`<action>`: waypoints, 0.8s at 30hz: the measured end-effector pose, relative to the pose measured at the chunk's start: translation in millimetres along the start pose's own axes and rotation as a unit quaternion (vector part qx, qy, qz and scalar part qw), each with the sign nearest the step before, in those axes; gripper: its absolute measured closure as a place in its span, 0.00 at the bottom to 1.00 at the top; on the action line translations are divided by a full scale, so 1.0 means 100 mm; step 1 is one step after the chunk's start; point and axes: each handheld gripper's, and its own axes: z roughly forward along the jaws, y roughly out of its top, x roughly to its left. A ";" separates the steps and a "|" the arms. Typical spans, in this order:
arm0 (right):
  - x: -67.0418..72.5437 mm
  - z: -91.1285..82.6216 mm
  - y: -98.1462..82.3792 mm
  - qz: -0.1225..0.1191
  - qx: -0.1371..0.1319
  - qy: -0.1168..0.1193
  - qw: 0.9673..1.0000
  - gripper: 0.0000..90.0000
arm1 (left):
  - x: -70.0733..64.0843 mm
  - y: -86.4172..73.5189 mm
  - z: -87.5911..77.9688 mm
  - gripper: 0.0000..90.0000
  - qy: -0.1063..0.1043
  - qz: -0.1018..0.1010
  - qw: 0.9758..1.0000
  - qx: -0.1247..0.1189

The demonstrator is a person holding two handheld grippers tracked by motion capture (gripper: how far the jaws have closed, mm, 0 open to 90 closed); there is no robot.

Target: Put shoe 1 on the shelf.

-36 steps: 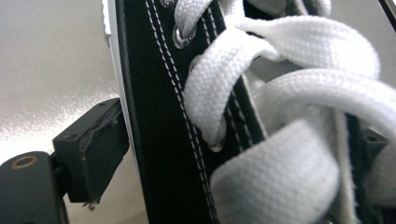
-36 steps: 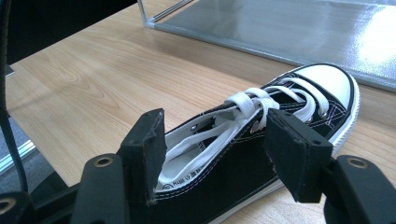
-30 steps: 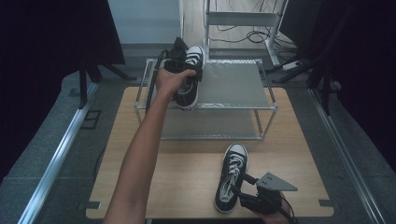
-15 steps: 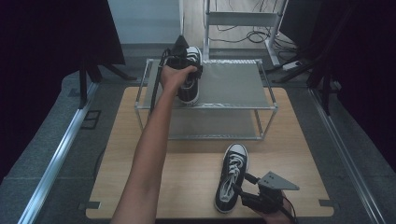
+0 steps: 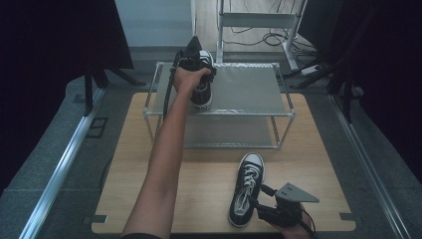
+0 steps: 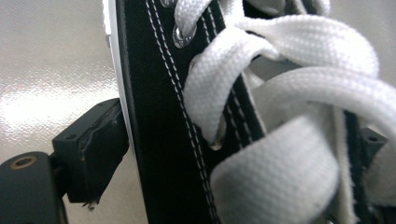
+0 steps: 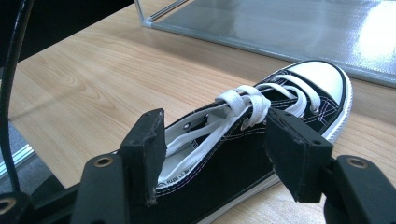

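While the left gripper (image 5: 195, 62) grips the side wall of one black sneaker (image 5: 201, 89) on the rack's top shelf (image 5: 249, 89), the right gripper (image 5: 266, 209) (held low over the wooden table (image 5: 129, 164)) straddles the second sneaker (image 5: 245, 196), jaws parted, pads clear of its sides.

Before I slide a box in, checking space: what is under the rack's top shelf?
Under the top shelf sits a grey lower shelf, bare where it shows. The top shelf covers its back part, so nothing can be told there.
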 end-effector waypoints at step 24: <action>0.02 0.02 -0.02 -0.002 0.008 0.003 1.000 0.43 | -0.03 0.04 0.08 0.10 0.012 -0.010 1.000 0.017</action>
